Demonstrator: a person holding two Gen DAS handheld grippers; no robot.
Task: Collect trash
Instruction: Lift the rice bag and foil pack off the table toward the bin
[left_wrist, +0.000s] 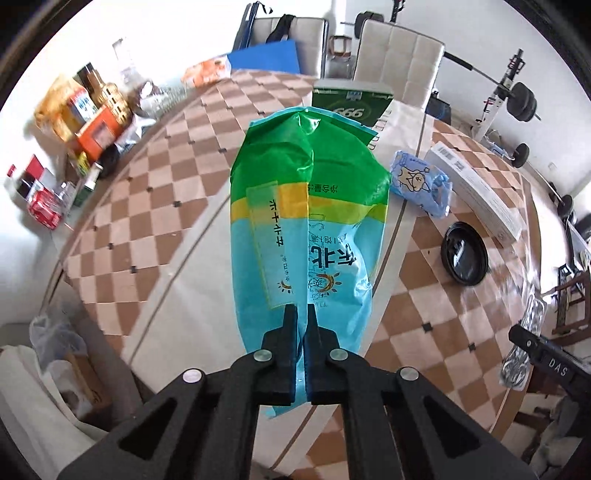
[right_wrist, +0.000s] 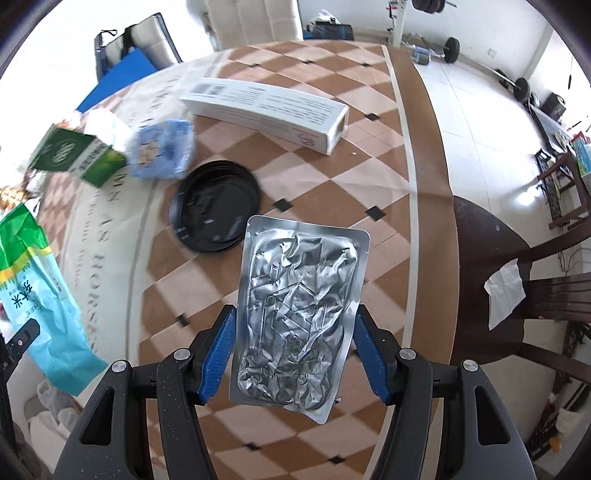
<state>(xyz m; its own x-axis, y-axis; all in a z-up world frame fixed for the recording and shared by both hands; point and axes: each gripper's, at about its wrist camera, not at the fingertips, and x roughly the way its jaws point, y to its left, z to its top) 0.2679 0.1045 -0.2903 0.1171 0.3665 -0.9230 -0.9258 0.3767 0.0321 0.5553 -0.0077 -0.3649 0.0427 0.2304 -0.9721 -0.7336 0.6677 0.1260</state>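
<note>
My left gripper (left_wrist: 301, 314) is shut on a blue and green plastic bag (left_wrist: 306, 221) and holds it up above the checkered table (left_wrist: 155, 206). The same bag shows at the left edge of the right wrist view (right_wrist: 33, 295). My right gripper (right_wrist: 295, 321) is shut on a crinkled silver foil pouch (right_wrist: 299, 314), its blue pads pressing both long sides, held above the table (right_wrist: 351, 166). On the table lie a black plastic lid (right_wrist: 216, 208), a blue wipes packet (right_wrist: 162, 151), a long white box (right_wrist: 266, 107) and a green carton (right_wrist: 77, 155).
Bottles, boxes and packets crowd the table's far left (left_wrist: 81, 122). A bin with a plastic liner (left_wrist: 55, 350) stands below the table's left edge. A dark wooden chair (right_wrist: 517, 295) with a white tissue is at the right. White chairs (left_wrist: 399, 55) stand behind the table.
</note>
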